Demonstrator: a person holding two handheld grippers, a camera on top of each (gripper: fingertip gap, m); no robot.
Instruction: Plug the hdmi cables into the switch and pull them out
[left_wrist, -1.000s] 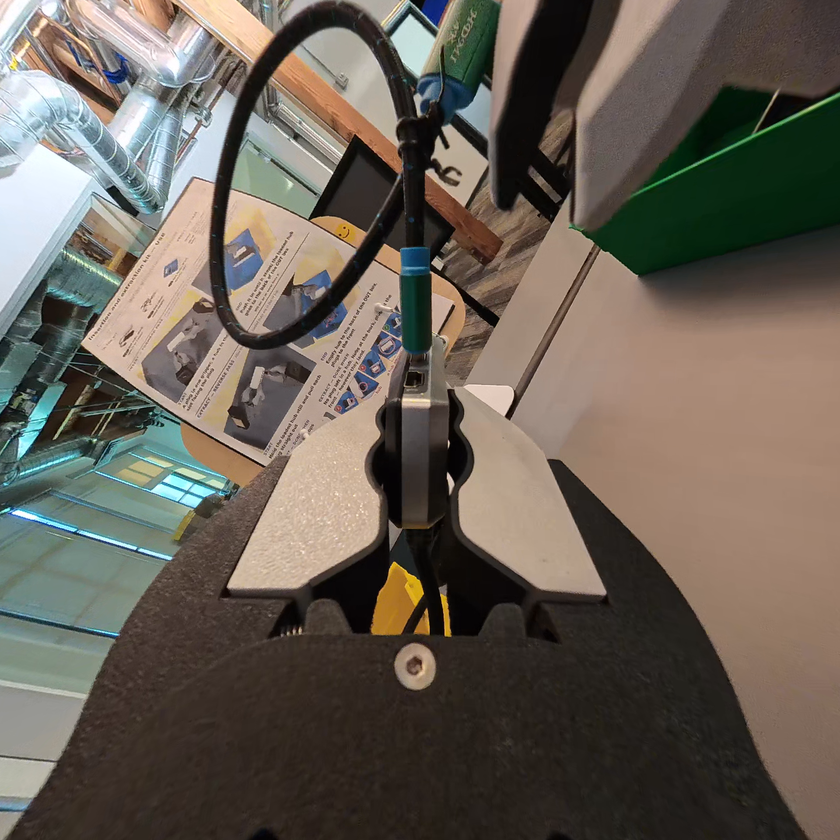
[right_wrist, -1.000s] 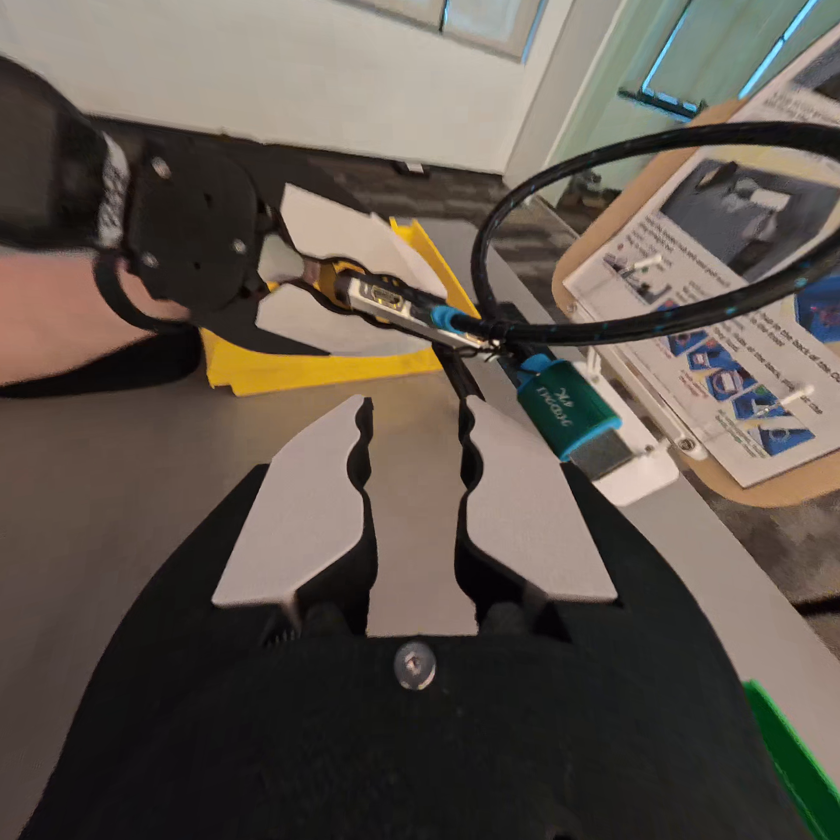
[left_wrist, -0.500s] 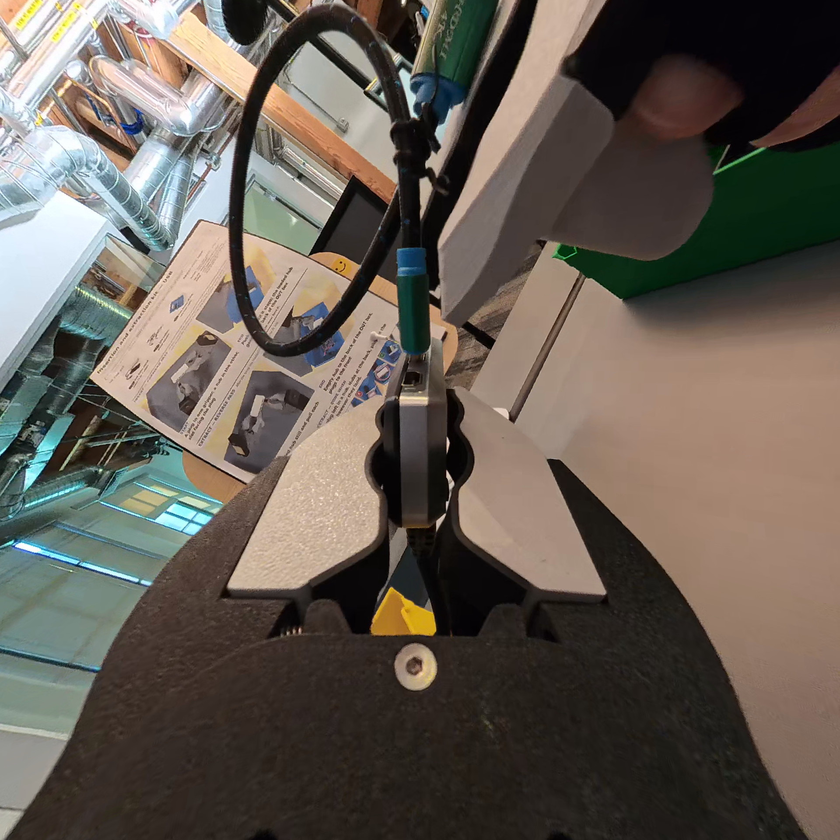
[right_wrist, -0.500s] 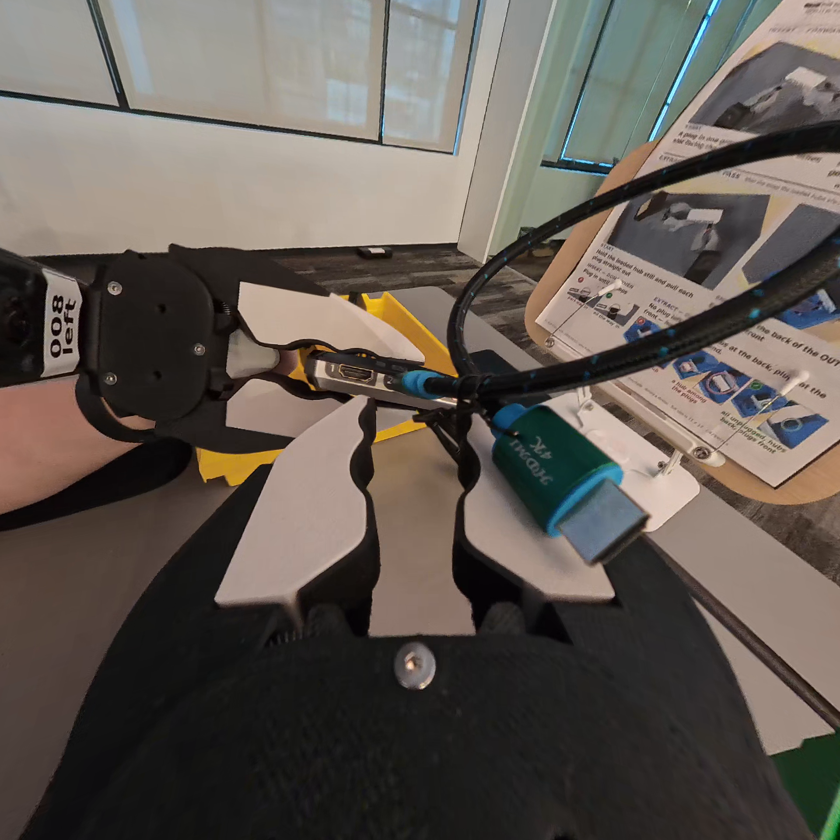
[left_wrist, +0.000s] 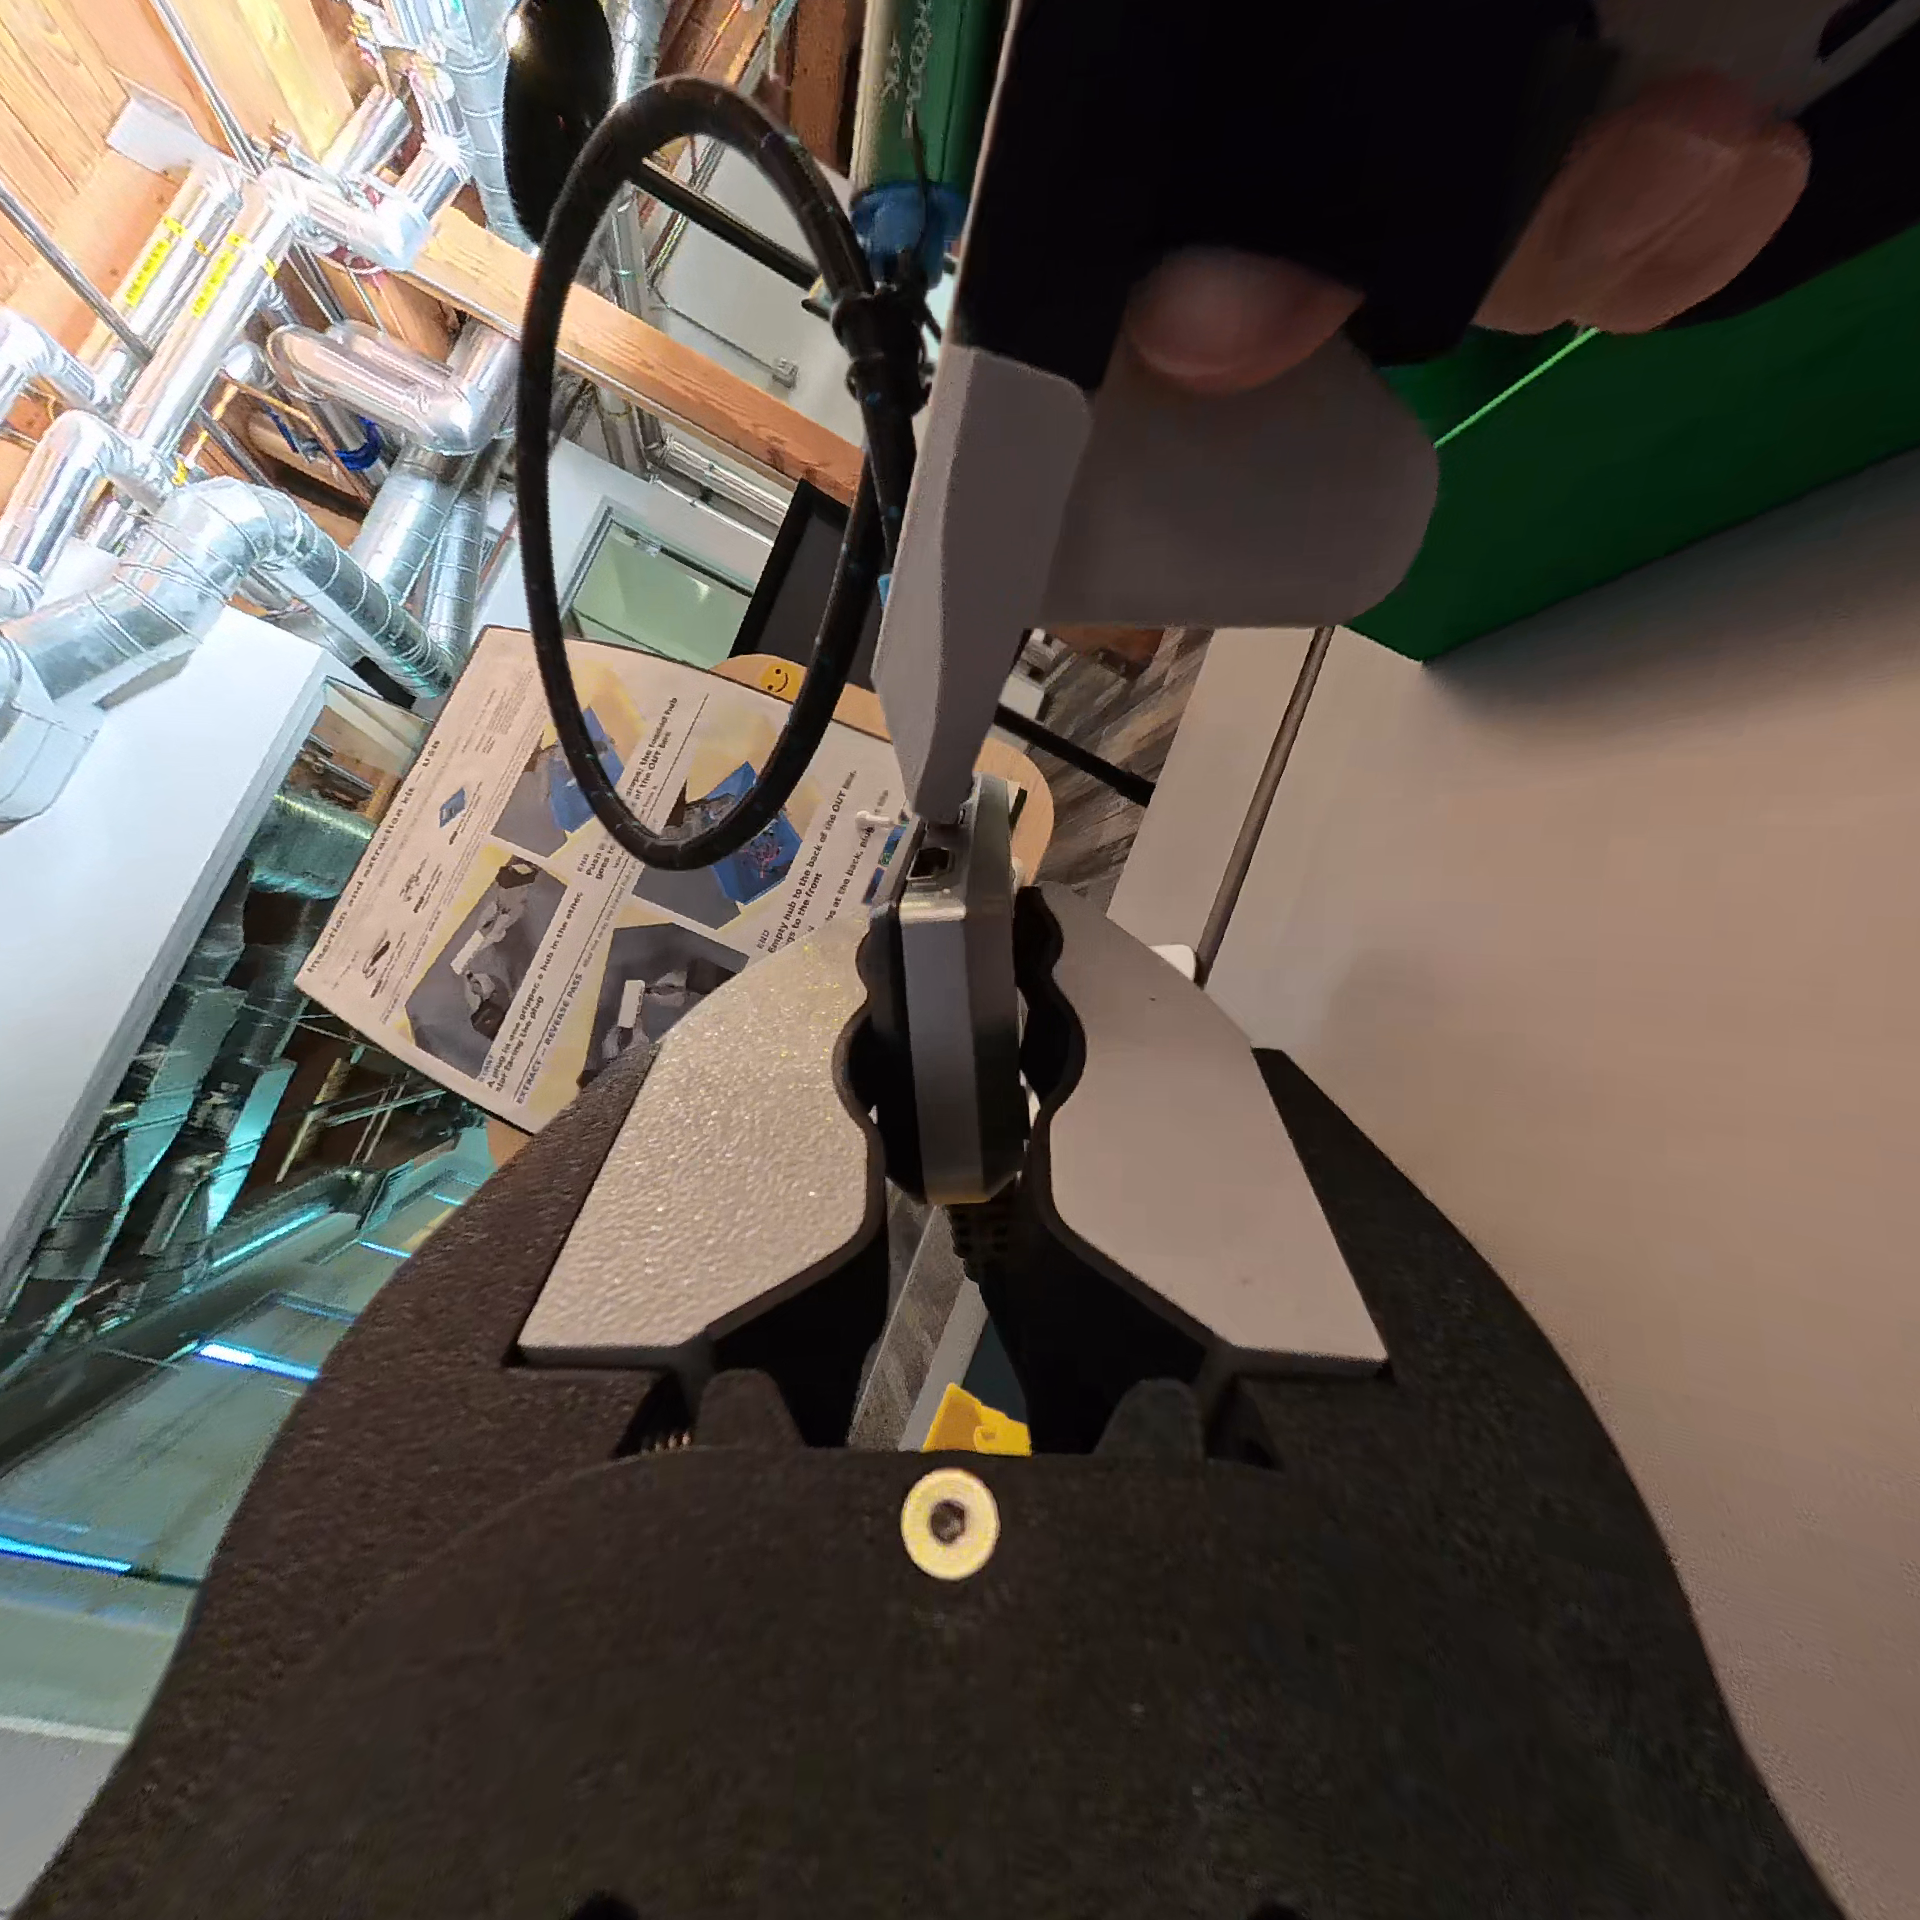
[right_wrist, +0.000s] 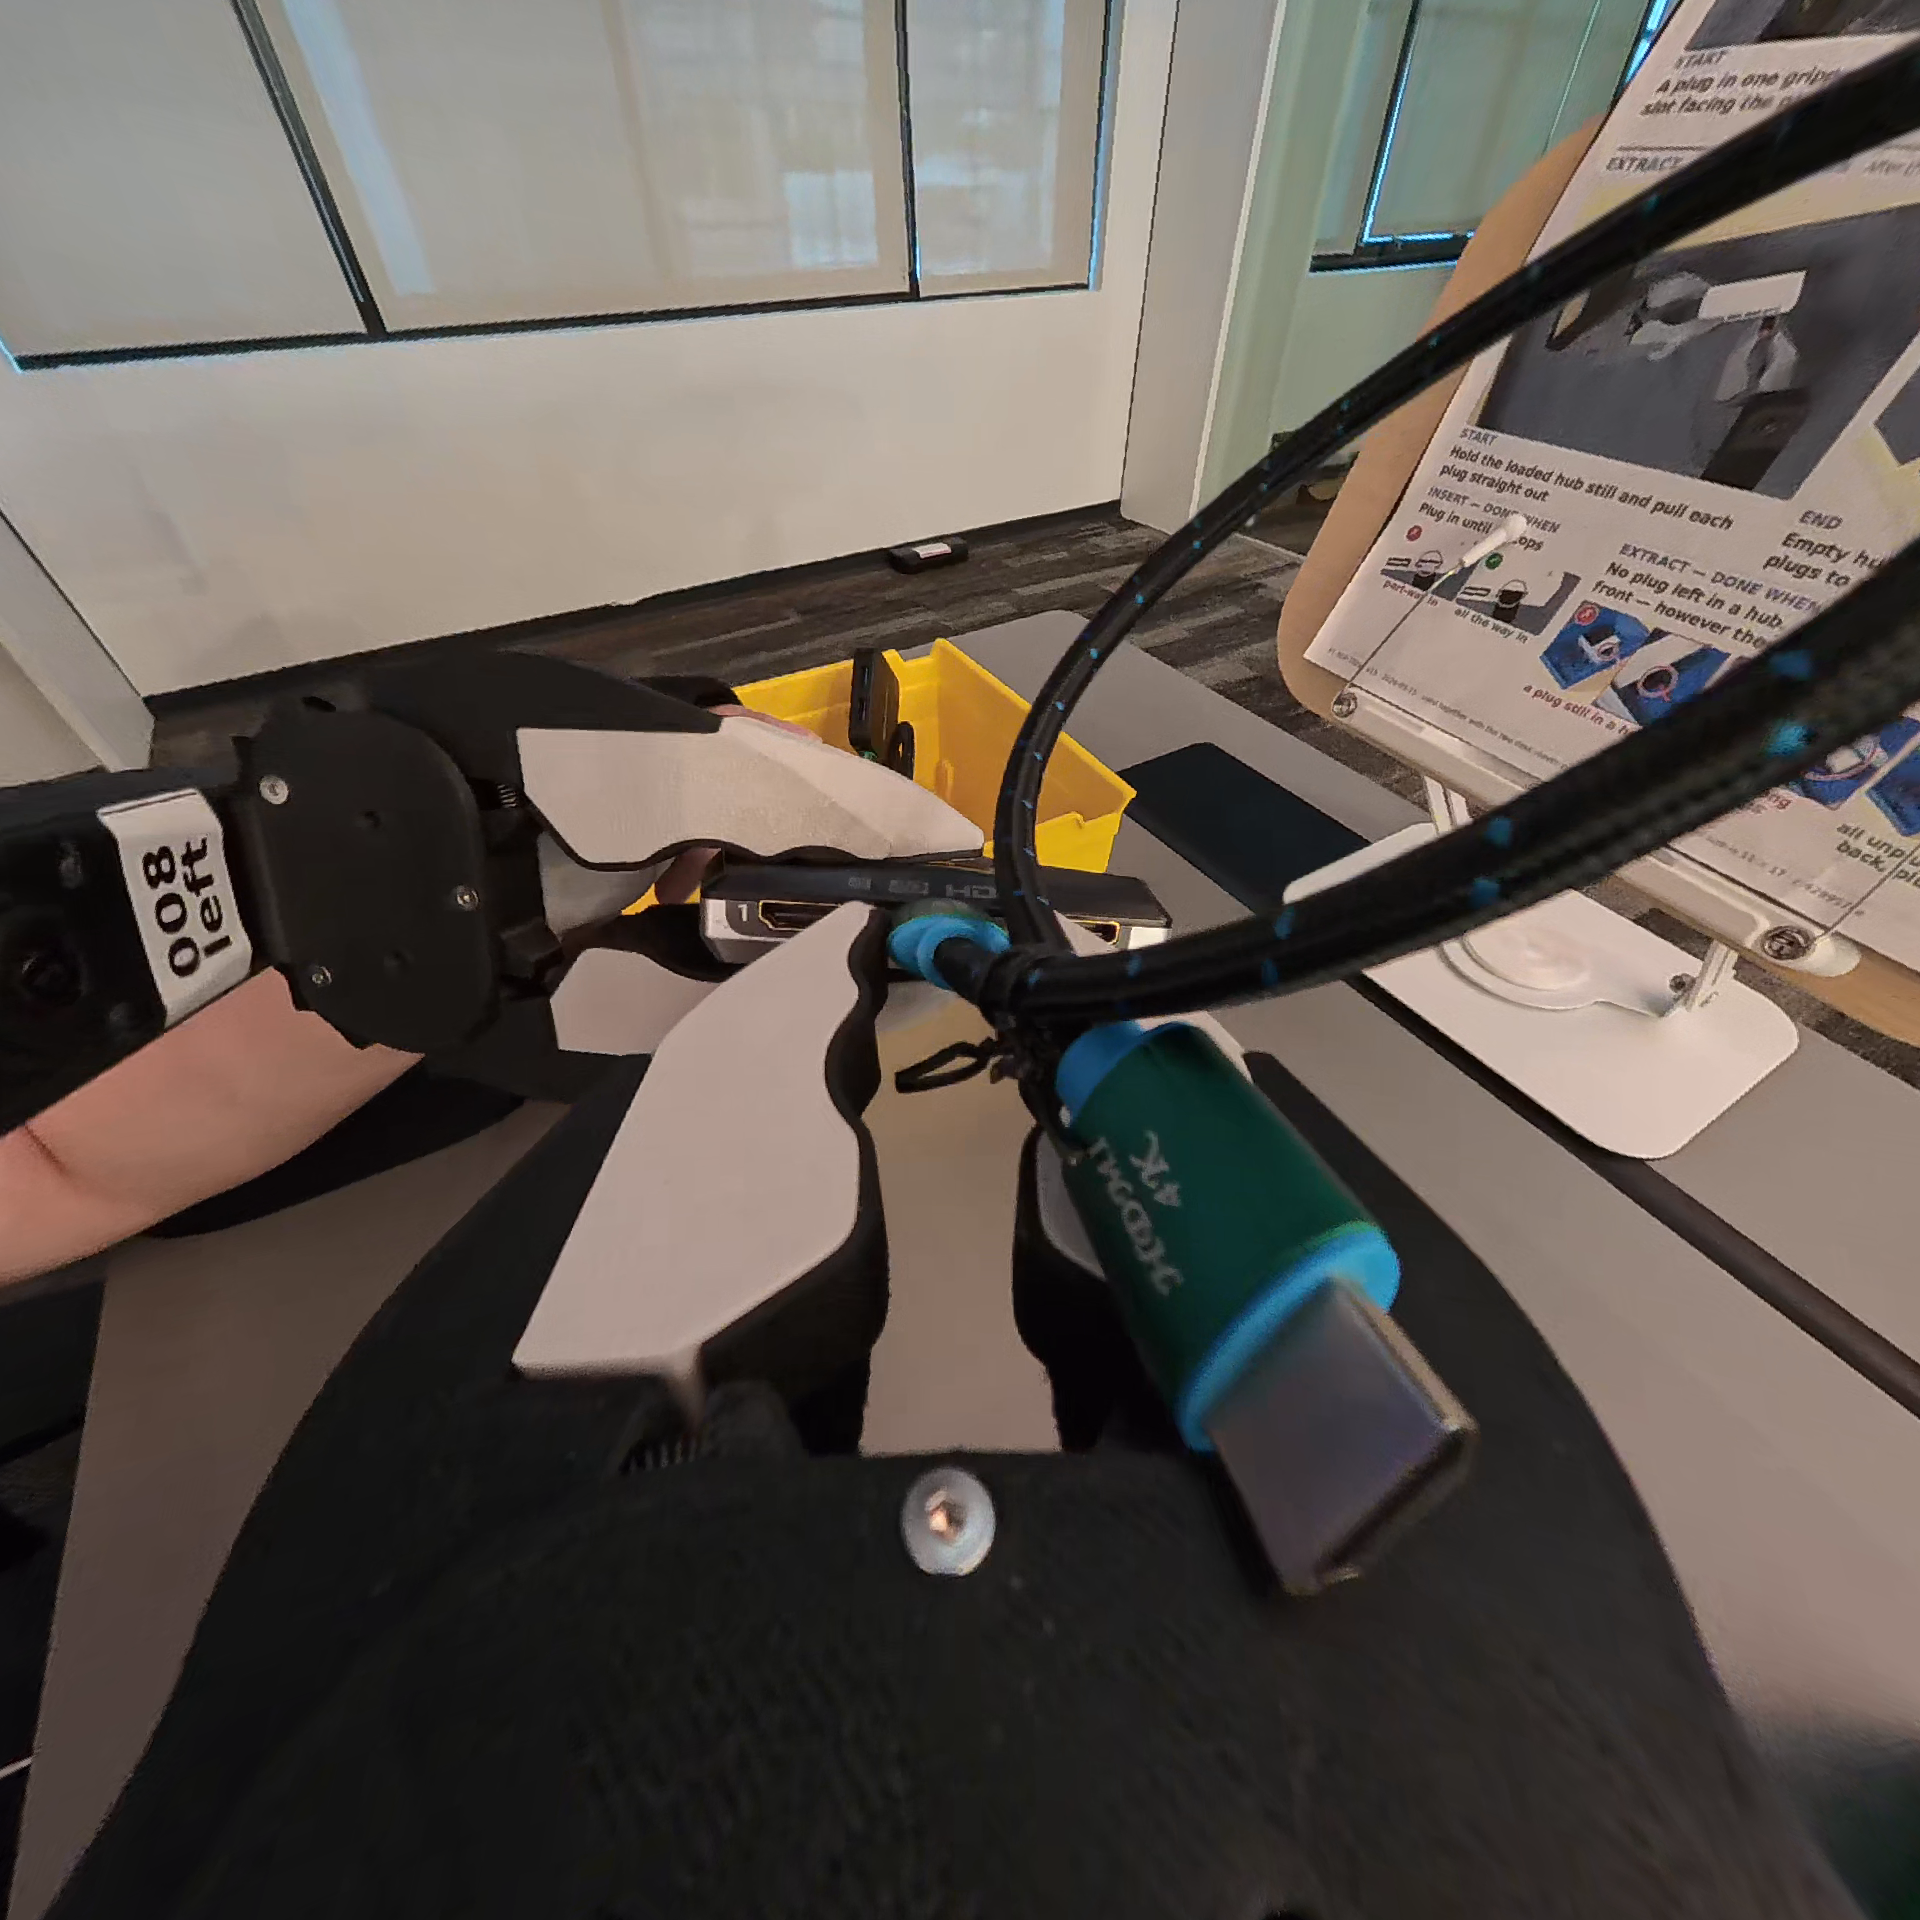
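two grippers are meeting over the grey table (right_wrist: 312, 1351). nearest in the right wrist view, the loose green plug (right_wrist: 1236, 1247) is lying across the right gripper (right_wrist: 935, 997), its metal end pointing back toward the camera. that gripper's jaws are standing spread, one fingertip (right_wrist: 821, 966) reaching the inserted plug (right_wrist: 930, 935), which is sitting just ahead between them, its long axis running straight along the fingers into the switch (right_wrist: 935, 899). the braided cable (right_wrist: 1455, 810) is looping up to the right. the left gripper (left_wrist: 951, 1039) is pinching the switch, coming in from the left. the pull, by this reading, needs to run straight back. farther off, a yellow bin (right_wrist: 997, 748) is holding a dark object, too small to tell. an instruction board (right_wrist: 1662, 468) is standing far right.
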